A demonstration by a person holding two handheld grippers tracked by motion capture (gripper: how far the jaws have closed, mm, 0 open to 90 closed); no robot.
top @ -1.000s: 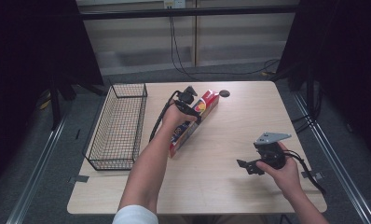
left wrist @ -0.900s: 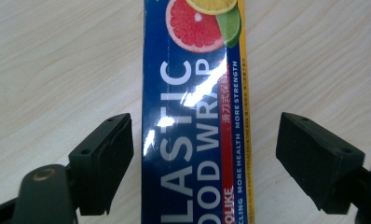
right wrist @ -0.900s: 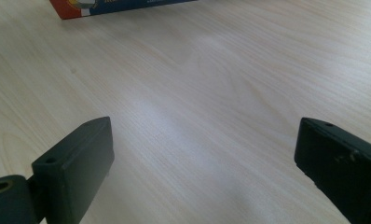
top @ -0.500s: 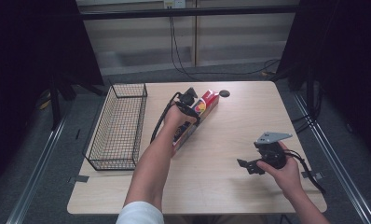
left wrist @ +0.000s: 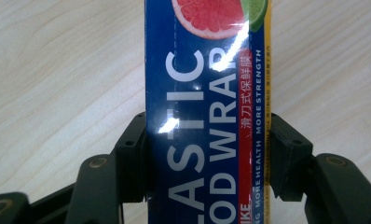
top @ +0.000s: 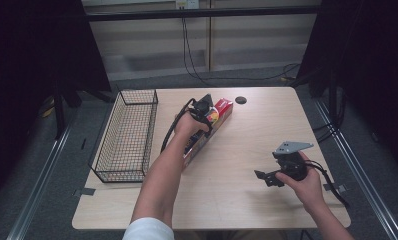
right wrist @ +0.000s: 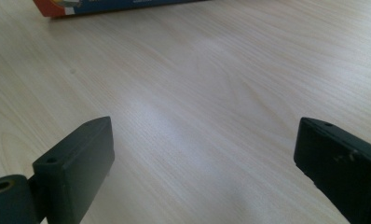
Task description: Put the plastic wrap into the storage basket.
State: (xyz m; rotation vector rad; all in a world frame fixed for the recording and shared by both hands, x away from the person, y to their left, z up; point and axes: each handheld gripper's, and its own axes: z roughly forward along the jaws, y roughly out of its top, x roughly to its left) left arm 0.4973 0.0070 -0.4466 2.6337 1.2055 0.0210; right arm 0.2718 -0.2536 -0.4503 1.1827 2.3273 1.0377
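Observation:
A long blue and red plastic wrap box lies slantwise on the table, left of centre. My left gripper reaches down onto it from above. In the left gripper view the box runs up between the two black jaws, and both pads press on its long sides. The left gripper has just been closing and is shut on the box. My right gripper rests low over bare table at the right, held in a hand. Its jaws stand wide apart in the right gripper view, with nothing in the right gripper.
A black wire basket stands along the table's left edge. A small black round object lies near the far edge. The light wooden table shows bare between the box and my right gripper. A cable trails from each gripper.
My left hand has shifted slightly over the box. The right hand and its gripper have kept still.

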